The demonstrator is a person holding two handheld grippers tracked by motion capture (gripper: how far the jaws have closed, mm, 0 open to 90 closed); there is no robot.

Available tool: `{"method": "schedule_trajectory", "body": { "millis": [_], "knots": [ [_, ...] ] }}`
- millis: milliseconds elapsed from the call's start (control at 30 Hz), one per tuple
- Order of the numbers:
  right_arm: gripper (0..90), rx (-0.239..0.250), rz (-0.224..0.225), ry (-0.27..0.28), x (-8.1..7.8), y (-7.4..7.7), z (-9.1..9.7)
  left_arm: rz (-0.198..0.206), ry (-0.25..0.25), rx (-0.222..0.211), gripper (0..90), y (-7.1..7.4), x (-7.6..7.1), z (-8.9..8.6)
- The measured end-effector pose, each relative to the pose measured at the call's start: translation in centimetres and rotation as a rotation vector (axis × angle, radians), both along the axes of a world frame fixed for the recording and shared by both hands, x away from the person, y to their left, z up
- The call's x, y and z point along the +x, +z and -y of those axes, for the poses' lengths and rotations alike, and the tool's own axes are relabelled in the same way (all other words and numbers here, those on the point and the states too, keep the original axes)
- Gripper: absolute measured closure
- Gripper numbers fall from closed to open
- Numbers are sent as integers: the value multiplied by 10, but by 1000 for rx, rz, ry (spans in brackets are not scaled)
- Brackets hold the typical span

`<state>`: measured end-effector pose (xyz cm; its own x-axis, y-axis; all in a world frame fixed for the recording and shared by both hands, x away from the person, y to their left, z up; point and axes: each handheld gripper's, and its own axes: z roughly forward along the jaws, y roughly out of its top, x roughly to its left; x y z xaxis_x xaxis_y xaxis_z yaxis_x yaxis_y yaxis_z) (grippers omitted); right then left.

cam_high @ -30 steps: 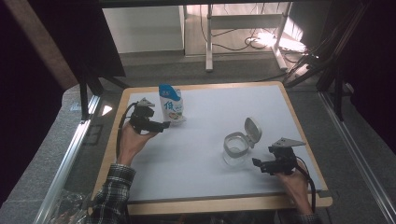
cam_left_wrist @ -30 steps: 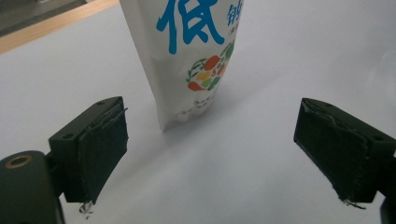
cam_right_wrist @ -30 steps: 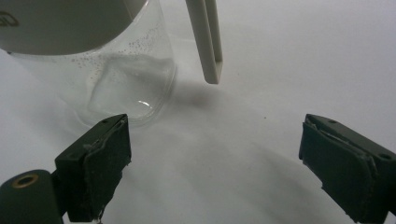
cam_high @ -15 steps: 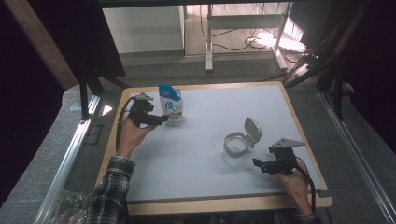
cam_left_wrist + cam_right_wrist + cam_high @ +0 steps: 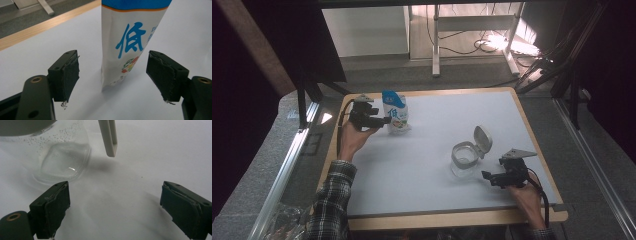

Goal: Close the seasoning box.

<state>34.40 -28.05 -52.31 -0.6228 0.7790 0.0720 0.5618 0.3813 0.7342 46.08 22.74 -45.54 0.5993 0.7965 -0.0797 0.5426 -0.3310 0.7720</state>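
Left hand-held gripper (image 5: 384, 120), held level, has been closing around the upright pouch (image 5: 395, 112), pads not yet touching.

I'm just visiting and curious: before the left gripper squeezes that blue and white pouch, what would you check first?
1. Pouch stands upright on the table: ok.
2. Pouch sits between the left gripper pads: ok.
3. Pads touching the pouch: not ok; the jaws have just been closing, with gaps on both sides.
4. Pouch sealed: cannot tell.
5. Clear jar open, lid flipped up: ok.
6. Right gripper open beside the jar, holding nothing: ok.
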Motion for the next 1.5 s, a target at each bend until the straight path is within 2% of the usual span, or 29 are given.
{"method": "schedule_trajectory", "body": {
  "millis": [33, 67, 100, 133, 167, 233, 267, 333, 400, 600, 733, 767, 867, 967, 1067, 1267, 1367, 1500],
  "knots": [
    [97, -2, -2, 0, 0, 0, 0, 6, -8, -3, 273, 2, 1, 0],
    [97, -4, 0, 2, 0, -1, -1, 17, -11, -32, 283, 4, 1, -1],
    [97, -4, 0, 2, 0, -1, -1, 17, -11, -32, 297, 4, 1, -1],
    [97, -9, -6, 4, 0, -2, -1, -1, -31, -36, 299, 7, 5, -1],
    [97, -10, -7, 6, 0, -2, -1, 2, -31, -7, 302, 8, 6, 1],
    [97, -11, -6, 8, 0, -2, -1, 4, -36, -4, 317, 9, 7, 1],
    [97, -12, -7, 8, 0, -2, -2, 7, -47, -36, 329, 10, 9, 1],
    [97, -10, -6, 9, 0, -3, -1, 8, -50, -42, 341, 9, 11, 2],
    [97, -9, -6, 9, 0, -2, -1, 5, -49, -22, 355, 5, 14, 3],
    [97, -11, -10, 12, 1, -3, -1, 3, -68, -40, 413, -3, 20, 5],
    [97, -11, -13, 14, 1, -4, -2, 9, -82, -29, 432, -3, 22, 7],
    [97, -10, -17, 13, 0, -4, -2, 15, -89, -15, 449, -1, 23, 10],
    [97, -11, -18, 14, 0, -4, -2, 26, -108, -8, 512, 4, 24, 13],
    [97, -9, -17, 14, 0, -4, -2, 25, -105, 15, 568, 7, 24, 17],
    [97, -8, -19, 13, 0, -4, -2, 28, -103, 20, 674, 8, 23, 17],
    [97, -10, -17, 12, 0, -4, -2, 32, -105, 39, 819, 8, 22, 18],
    [97, -10, -17, 11, 0, -4, -2, 33, -110, 47, 865, 8, 21, 19],
    [97, -13, -14, 14, 0, -5, -2, 30, -114, 53, 883, 9, 20, 20]
  ]
}}
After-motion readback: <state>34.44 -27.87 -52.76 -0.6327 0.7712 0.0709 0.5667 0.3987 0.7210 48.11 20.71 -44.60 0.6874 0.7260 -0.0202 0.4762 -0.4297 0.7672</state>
